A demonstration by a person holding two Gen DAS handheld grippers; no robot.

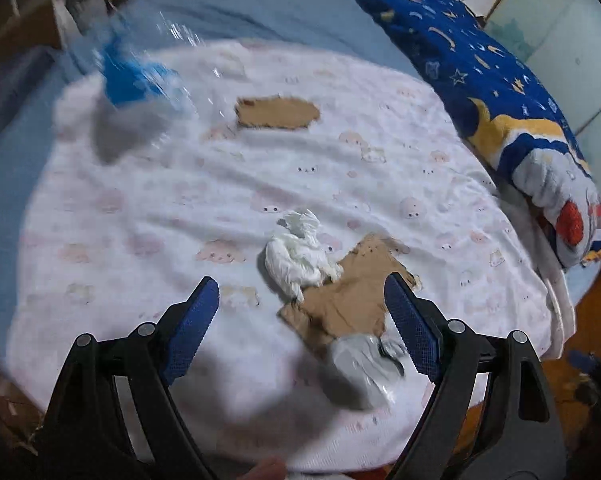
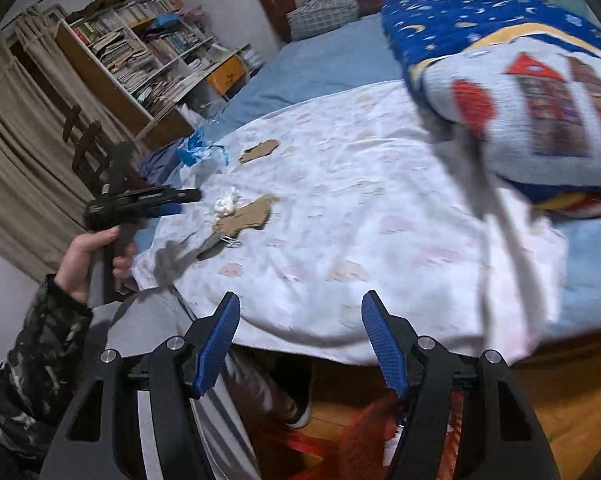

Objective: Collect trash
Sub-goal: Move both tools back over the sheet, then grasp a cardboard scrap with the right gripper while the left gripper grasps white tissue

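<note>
Trash lies on a white patterned sheet (image 1: 220, 184) on the bed. A crumpled white tissue (image 1: 298, 258) rests against a torn piece of brown cardboard (image 1: 352, 300). A grey plastic wrapper (image 1: 362, 368) lies at the cardboard's near end. A second cardboard scrap (image 1: 278, 112) lies farther off, and a blue and clear plastic bottle (image 1: 134, 80) is at the far left, blurred. My left gripper (image 1: 300, 296) is open and empty, just above the tissue and cardboard; it also shows in the right wrist view (image 2: 172, 202). My right gripper (image 2: 300, 312) is open and empty over the bed's near edge.
A blue star-patterned quilt (image 1: 480, 72) is bunched along the right side of the bed. A bookshelf (image 2: 140, 56) and beige curtain (image 2: 16, 152) stand at the left. A red bag (image 2: 360, 432) sits on the wooden floor below the right gripper. The person's leg (image 2: 236, 384) is by the bed edge.
</note>
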